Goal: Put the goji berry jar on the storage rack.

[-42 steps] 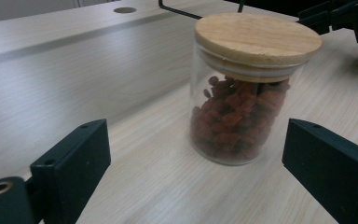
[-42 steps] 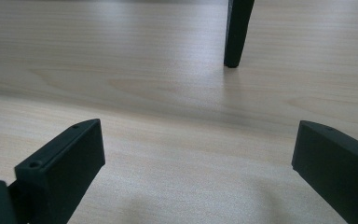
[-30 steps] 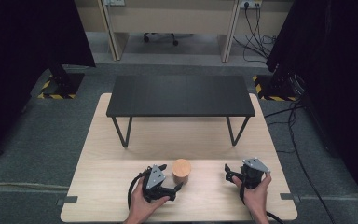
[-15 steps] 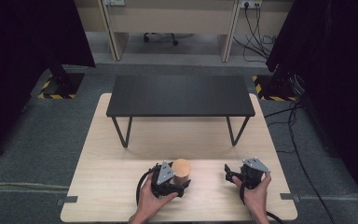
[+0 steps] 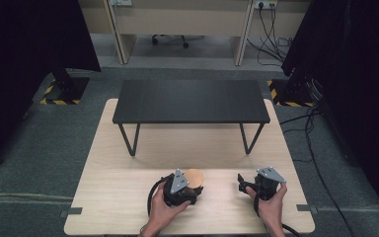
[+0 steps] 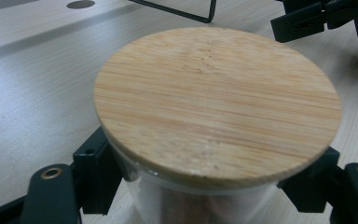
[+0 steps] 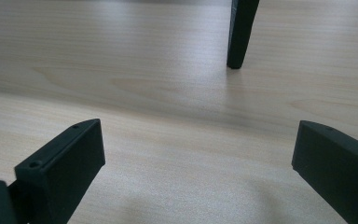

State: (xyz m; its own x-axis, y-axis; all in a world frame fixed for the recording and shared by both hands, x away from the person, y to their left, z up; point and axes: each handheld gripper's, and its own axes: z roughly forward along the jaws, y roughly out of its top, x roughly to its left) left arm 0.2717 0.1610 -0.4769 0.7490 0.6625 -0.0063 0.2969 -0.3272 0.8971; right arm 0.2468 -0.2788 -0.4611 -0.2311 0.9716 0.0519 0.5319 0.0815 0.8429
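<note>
The left gripper [image 5: 193, 187] has just closed its jaws onto a glass jar [image 6: 205, 200] with a round wooden lid [image 6: 216, 100], clamping its sides below the lid. The jar stands on the pale surface [image 5: 128, 197], near the front edge. Well apart to the right, the right gripper [image 7: 196, 172] hovers with jaws wide apart over bare wood, nothing between them.

High view overhead, facing forward; 2 gripper views close, low over shared table [image 5: 128, 197].
</note>
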